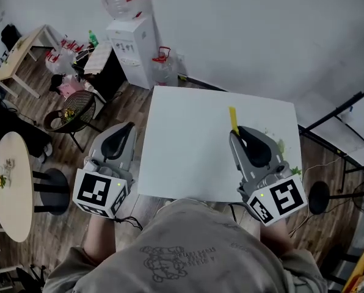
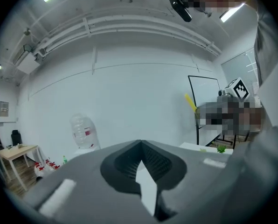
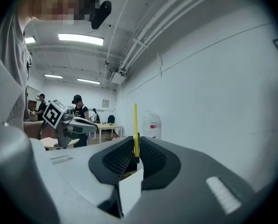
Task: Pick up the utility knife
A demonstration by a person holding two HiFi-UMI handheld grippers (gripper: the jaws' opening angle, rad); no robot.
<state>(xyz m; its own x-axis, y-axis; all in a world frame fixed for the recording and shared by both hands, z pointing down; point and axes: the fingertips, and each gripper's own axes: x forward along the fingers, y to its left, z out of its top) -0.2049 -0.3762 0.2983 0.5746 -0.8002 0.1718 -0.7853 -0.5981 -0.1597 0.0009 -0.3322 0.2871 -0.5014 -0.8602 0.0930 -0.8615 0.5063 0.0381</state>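
A thin yellow utility knife (image 1: 233,119) sticks out of the tip of my right gripper (image 1: 236,132), above the white table (image 1: 188,145). In the right gripper view the yellow knife (image 3: 135,129) stands upright, pinched between the shut jaws of that gripper (image 3: 136,158). My left gripper (image 1: 126,129) is held off the table's left edge, over the wooden floor. Its jaws meet at the tip with nothing between them in the left gripper view (image 2: 140,143). The knife (image 2: 191,101) also shows there as a small yellow strip at the right.
A water dispenser (image 1: 132,44) with a bottle stands beyond the table's far left corner. A round wicker chair (image 1: 74,110) and a round pale table (image 1: 10,185) are at the left. Green bits (image 1: 281,145) lie on the table by the right gripper. People stand in the background (image 3: 78,111).
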